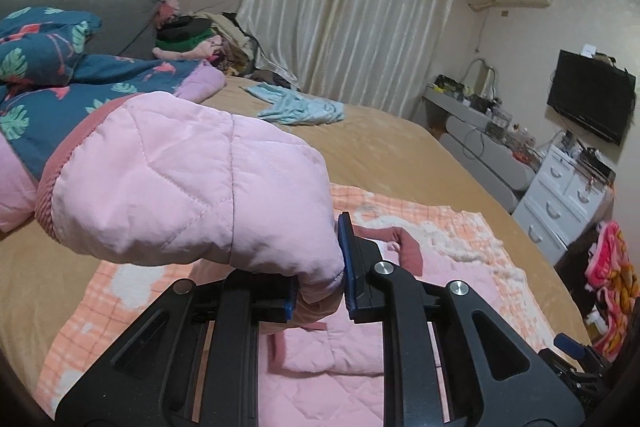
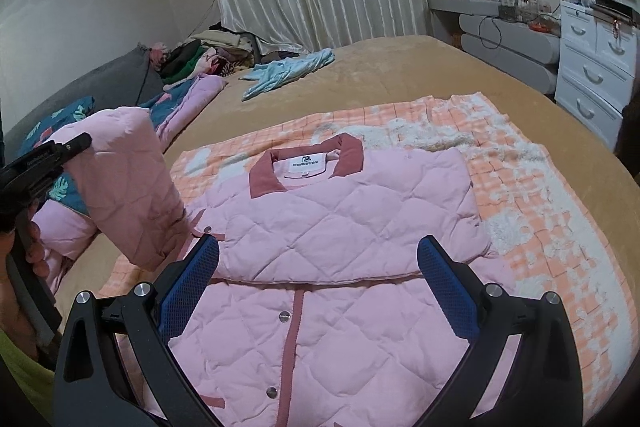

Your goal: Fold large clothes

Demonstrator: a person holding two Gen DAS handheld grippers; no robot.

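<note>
A pink quilted jacket with a dusty-red collar lies front up on a checked blanket. One sleeve lies folded across its chest. The other sleeve is lifted off the bed at the left, its ribbed red cuff pointing away. My left gripper is shut on that sleeve's fabric, and it also shows at the left edge of the right wrist view as the left gripper held by a hand. My right gripper hovers open over the jacket's middle, with nothing between its blue pads.
The orange-and-white blanket lies on a tan bed. A light blue garment lies further back. A teal patterned quilt and a clothes pile lie at the left, white drawers at the right.
</note>
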